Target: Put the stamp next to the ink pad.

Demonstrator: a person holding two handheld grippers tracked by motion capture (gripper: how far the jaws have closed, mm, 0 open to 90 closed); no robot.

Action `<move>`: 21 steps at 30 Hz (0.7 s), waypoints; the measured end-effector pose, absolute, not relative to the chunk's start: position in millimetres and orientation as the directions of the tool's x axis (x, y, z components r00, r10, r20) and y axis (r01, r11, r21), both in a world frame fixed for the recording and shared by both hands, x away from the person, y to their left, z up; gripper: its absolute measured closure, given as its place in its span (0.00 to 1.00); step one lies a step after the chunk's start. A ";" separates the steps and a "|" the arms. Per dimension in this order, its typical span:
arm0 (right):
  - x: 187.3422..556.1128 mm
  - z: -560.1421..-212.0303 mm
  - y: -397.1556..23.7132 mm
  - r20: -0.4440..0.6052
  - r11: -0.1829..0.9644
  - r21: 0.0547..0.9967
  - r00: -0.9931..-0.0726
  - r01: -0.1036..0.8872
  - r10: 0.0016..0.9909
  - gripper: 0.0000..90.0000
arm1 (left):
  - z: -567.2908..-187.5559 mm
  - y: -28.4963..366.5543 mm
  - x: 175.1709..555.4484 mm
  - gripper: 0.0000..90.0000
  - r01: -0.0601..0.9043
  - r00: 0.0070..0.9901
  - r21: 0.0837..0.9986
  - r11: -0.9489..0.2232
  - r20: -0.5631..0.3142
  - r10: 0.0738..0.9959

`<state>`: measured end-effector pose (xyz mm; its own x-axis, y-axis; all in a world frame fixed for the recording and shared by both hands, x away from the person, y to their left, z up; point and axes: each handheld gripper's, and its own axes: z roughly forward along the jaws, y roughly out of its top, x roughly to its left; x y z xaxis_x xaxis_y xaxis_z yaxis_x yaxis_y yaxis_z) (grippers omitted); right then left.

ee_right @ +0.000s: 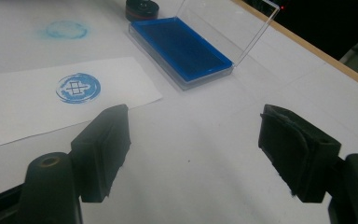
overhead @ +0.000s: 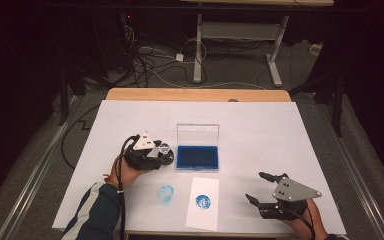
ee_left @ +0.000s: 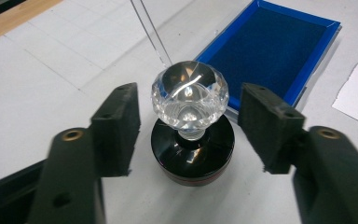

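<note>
Left gripper (ee_left: 186,126) level, jaws spread either side of crystal-knobbed stamp (ee_left: 189,100), not touching. Right gripper (ee_right: 193,154) low over white table (ee_right: 205,154), jaws spread, nothing between.

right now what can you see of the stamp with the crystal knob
The stamp has a round glossy black base with a thin red band low on its side, a short clear neck and a faceted glass-like knob. It stands upright on the white table cover, beside the open blue ink pad. The left gripper's jaws flank the knob without touching it.
</note>
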<state>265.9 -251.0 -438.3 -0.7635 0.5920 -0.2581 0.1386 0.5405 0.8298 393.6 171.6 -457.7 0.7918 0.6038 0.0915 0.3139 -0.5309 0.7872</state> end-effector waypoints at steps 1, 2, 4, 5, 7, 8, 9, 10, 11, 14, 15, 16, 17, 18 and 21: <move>265.9 -438.3 -251.0 -0.260 0.542 0.829 -0.763 0.138 0.592 0.28 | -457.0 171.4 392.8 0.38 0.309 0.795 0.788 -0.533 0.093 0.599; 266.0 -438.4 -250.9 -0.260 0.543 0.829 -0.763 0.138 0.591 0.28 | -456.0 171.3 391.9 0.38 0.304 0.795 0.789 -0.534 0.099 0.599; 266.0 -438.5 -250.5 -0.263 0.547 0.826 -0.764 0.137 0.589 0.28 | -453.0 171.6 389.5 0.36 0.289 0.794 0.801 -0.524 0.104 0.598; 265.7 -438.6 -250.2 -0.264 0.549 0.824 -0.764 0.137 0.588 0.28 | -451.8 171.3 388.6 0.36 0.286 0.788 0.805 -0.519 0.110 0.605; 265.7 -438.7 -250.0 -0.265 0.551 0.823 -0.765 0.138 0.588 0.28 | -450.1 170.9 387.5 0.29 0.282 0.785 0.807 -0.519 0.117 0.609; 265.8 -438.8 -249.9 -0.265 0.551 0.823 -0.765 0.138 0.586 0.28 | -449.1 170.9 386.3 0.29 0.273 0.784 0.811 -0.517 0.124 0.608; 265.8 -438.9 -249.8 -0.266 0.552 0.822 -0.765 0.138 0.587 0.28 | -448.4 171.1 385.7 0.28 0.270 0.782 0.815 -0.513 0.126 0.610; 265.8 -439.0 -249.8 -0.265 0.552 0.823 -0.765 0.137 0.586 0.28 | -447.3 170.9 384.8 0.26 0.265 0.775 0.820 -0.508 0.132 0.617; 265.7 -438.8 -249.8 -0.266 0.552 0.822 -0.765 0.137 0.586 0.28 | -446.7 171.1 384.2 0.25 0.259 0.775 0.823 -0.506 0.135 0.617; 265.6 -438.6 -249.8 -0.266 0.550 0.824 -0.763 0.137 0.589 0.28 | -443.9 170.6 381.0 0.22 0.235 0.774 0.827 -0.511 0.158 0.613; 265.6 -438.5 -250.0 -0.266 0.550 0.824 -0.763 0.137 0.589 0.28 | -442.3 169.9 378.8 0.20 0.225 0.772 0.828 -0.514 0.171 0.613; 265.6 -438.5 -250.0 -0.268 0.550 0.824 -0.761 0.136 0.590 0.28 | -441.1 169.4 377.4 0.20 0.219 0.768 0.828 -0.516 0.180 0.615; 265.6 -438.4 -250.1 -0.269 0.550 0.824 -0.760 0.135 0.591 0.28 | -439.3 169.1 375.4 0.20 0.211 0.766 0.831 -0.515 0.187 0.615; 265.6 -438.3 -250.2 -0.268 0.548 0.825 -0.760 0.136 0.592 0.28 | -437.2 169.1 373.2 0.20 0.203 0.766 0.833 -0.514 0.192 0.614; 265.0 -438.0 -250.2 -0.271 0.548 0.826 -0.758 0.133 0.593 0.27 | -431.8 170.2 366.2 0.20 0.174 0.757 0.842 -0.511 0.218 0.616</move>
<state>265.0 -250.2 -438.0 -0.7581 0.5930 -0.2714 0.1325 0.5476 0.8262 366.2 170.2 -431.8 0.7573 0.6157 0.2178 0.1737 -0.5113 0.8416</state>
